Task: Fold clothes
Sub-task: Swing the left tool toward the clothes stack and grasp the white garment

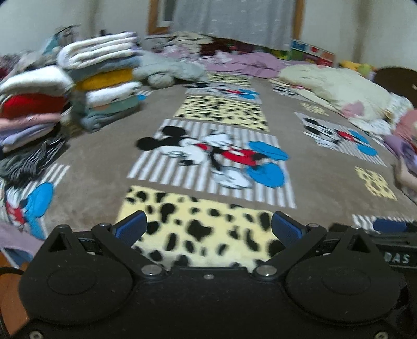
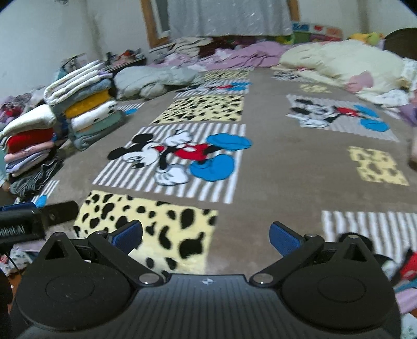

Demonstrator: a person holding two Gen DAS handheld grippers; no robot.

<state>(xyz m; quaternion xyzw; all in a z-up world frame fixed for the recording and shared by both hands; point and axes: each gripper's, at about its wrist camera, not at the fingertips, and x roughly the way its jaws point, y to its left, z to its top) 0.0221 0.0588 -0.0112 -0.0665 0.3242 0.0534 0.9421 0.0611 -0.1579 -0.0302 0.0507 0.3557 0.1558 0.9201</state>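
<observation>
While folded clothes (image 1: 99,78) are sitting stacked at the bed's left edge and loose ones (image 2: 406,276) lying lower right, both tongs, left (image 1: 208,229) and right (image 2: 206,236), are hovering spread and holding nothing over the bare blanket (image 2: 273,169); between garments or finished, can't tell.

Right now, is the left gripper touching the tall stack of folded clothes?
Apart. In the left wrist view, the open left gripper is over the spotted blanket patch, and bare blanket separates it from the folded stack at far left.

Pale walls (image 2: 52,31), grey curtain (image 2: 229,18)
</observation>
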